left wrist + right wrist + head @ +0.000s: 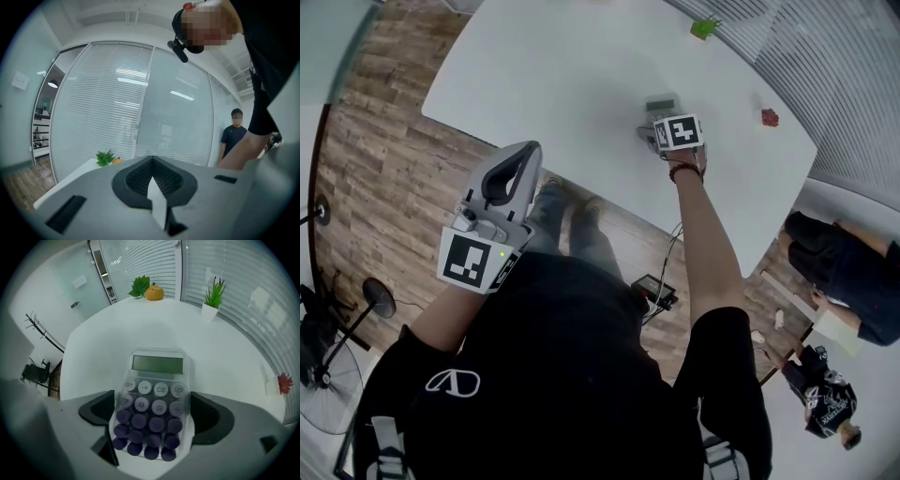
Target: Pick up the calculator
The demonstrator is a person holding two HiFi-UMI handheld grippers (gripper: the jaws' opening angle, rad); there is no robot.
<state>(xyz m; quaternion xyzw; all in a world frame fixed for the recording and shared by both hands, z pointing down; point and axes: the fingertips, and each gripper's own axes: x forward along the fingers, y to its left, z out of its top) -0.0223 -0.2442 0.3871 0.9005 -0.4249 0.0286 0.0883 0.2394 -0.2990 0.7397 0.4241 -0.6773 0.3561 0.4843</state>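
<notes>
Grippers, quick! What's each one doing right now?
Left gripper: shut, empty.
Right gripper: open, jaws either side of the calculator, not gripping it.

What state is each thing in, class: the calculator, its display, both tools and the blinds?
Calculator: flat on the table, keys up, not gripped.
Display: no digits showing.
Right tool: open, jaws either side of the calculator.
Left tool: shut, empty.
Blinds: lowered.
</notes>
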